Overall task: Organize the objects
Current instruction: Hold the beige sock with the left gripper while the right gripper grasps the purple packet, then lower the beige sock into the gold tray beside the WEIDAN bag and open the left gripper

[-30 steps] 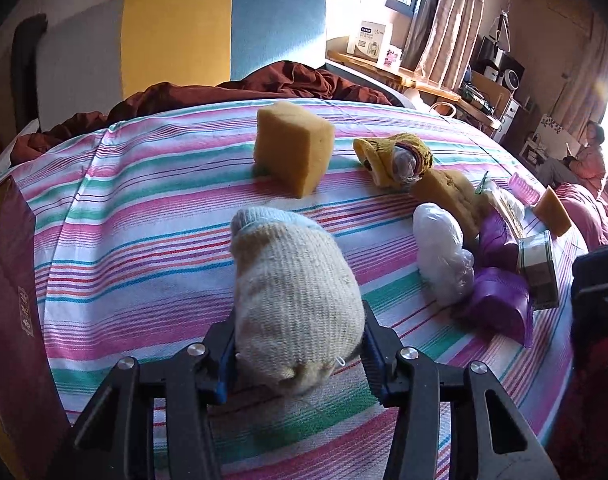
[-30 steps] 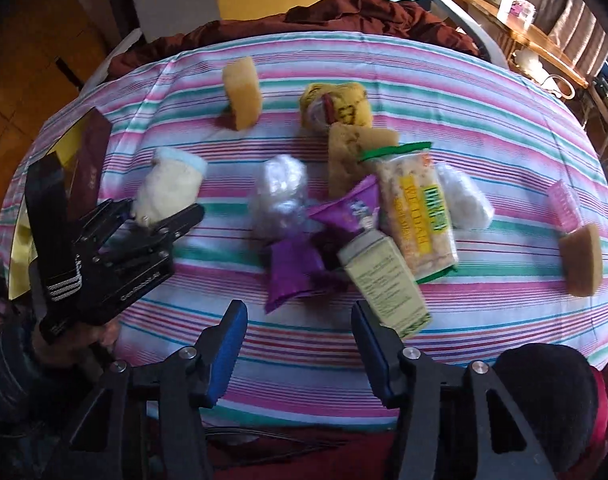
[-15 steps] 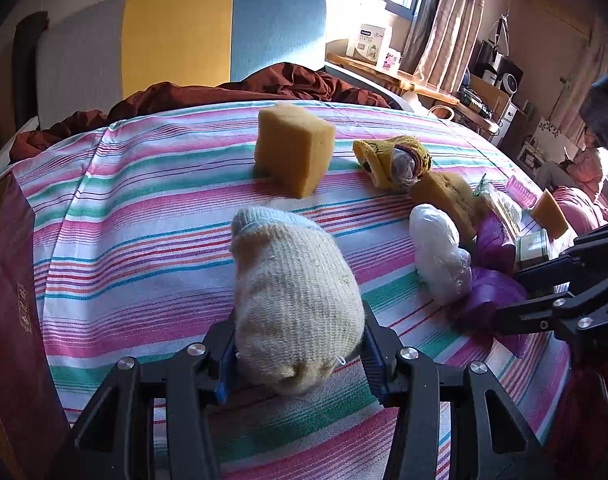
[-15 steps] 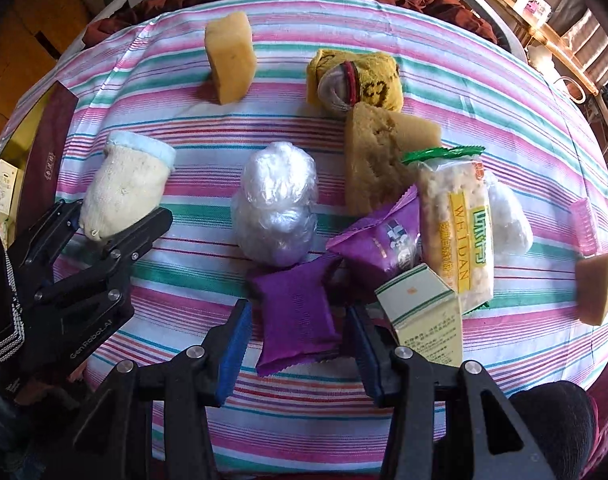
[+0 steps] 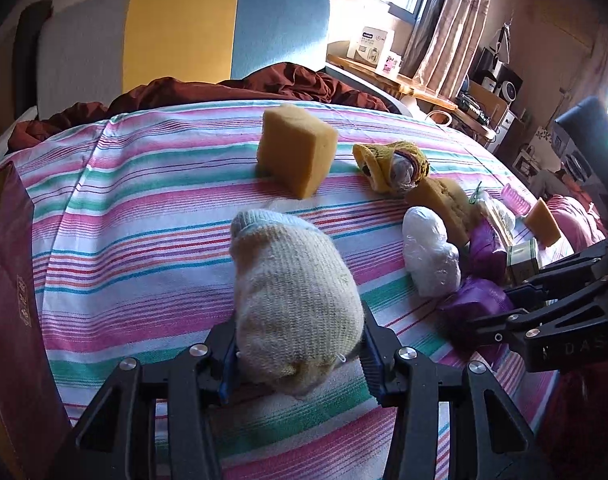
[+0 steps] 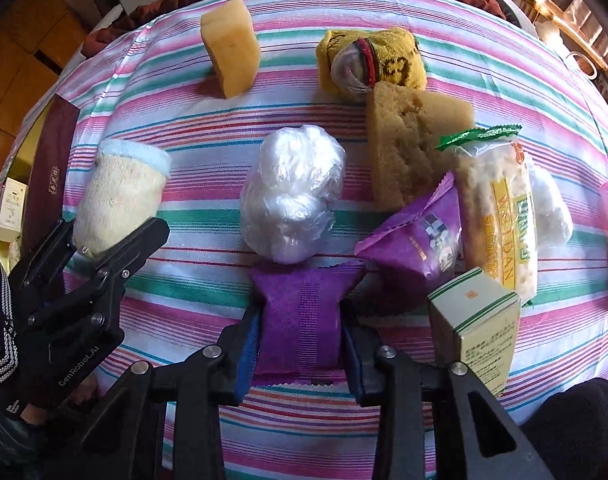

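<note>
Your right gripper (image 6: 300, 340) points steeply down; its fingers (image 6: 246, 344) have just been closing and now pinch the flat purple foil sachet (image 6: 300, 320) on both sides. It lies on the striped cloth-covered surface (image 6: 200, 264), touching the crumpled clear plastic bag ball (image 6: 292, 196) at its 12 o'clock, with a green-and-white carton (image 6: 475, 320) at 3 o'clock. Your left gripper (image 5: 300, 354), fingers partly apart, clamps the rolled cream knitted sock (image 5: 292, 296). A yellow sponge block (image 5: 296, 148) stands at the sock's 12 o'clock.
</note>
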The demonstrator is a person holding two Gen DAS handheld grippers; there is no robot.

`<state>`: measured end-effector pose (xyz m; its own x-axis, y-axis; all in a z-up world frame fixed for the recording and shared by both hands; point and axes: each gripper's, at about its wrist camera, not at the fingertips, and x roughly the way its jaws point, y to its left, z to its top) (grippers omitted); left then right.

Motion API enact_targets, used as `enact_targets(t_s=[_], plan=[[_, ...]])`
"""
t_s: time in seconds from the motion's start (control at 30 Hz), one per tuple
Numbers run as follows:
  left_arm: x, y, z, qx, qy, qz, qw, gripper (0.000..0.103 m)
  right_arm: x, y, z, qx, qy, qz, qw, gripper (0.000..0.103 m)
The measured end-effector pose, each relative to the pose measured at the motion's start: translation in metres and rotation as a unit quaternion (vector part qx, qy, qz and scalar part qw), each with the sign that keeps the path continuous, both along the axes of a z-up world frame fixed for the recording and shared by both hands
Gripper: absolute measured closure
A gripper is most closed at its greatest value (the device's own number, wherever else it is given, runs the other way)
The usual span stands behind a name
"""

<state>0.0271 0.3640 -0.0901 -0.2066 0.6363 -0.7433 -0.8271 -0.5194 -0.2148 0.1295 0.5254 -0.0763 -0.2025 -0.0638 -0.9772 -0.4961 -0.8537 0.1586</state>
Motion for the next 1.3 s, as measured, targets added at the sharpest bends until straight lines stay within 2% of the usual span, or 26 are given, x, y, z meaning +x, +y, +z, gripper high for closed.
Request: enact_targets(t_s=[0.1,0.23,0.53,0.73,0.87,0.97,1.13,1.3], plan=[[0.001,-0.01,0.006,0.007,-0.023,0.0,0.9997,0.054,0.003,0.002,0.004,-0.031,0.029,0.004,0.999,0.067],[0.006,-0.029,0.016,0.019,-0.038,0.004,0.9991,0.054,0.001,-0.014,0.005,-0.039,0.035,0.032,0.998,0.067],[0.016,-0.078,0.055,0.03,0.002,0.023,0.9993,0.054,-0.012,-0.035,-0.003,-0.042,0.035,0.052,0.997,0.067],[-0.002,-0.136,0.078,0.042,0.025,0.079,0.9957,0.054,-0.015,-0.037,-0.005,-0.04,0.031,0.052,0.997,0.067],[-0.025,-0.19,0.09,0.04,0.036,0.152,0.9869,0.054,-0.014,-0.037,-0.006,-0.039,0.029,0.052,0.997,0.067],[-0.041,-0.229,0.089,0.021,0.051,0.209,0.9764,0.054,-0.015,-0.037,-0.007,-0.036,0.027,0.053,0.998,0.067],[-0.06,-0.284,0.07,-0.022,0.049,0.292,0.9549,0.054,-0.017,-0.039,-0.008,-0.031,0.022,0.055,0.998,0.067],[-0.067,-0.313,0.044,-0.065,0.042,0.334,0.9393,0.053,-0.018,-0.042,-0.008,-0.023,0.017,0.057,0.998,0.067]])
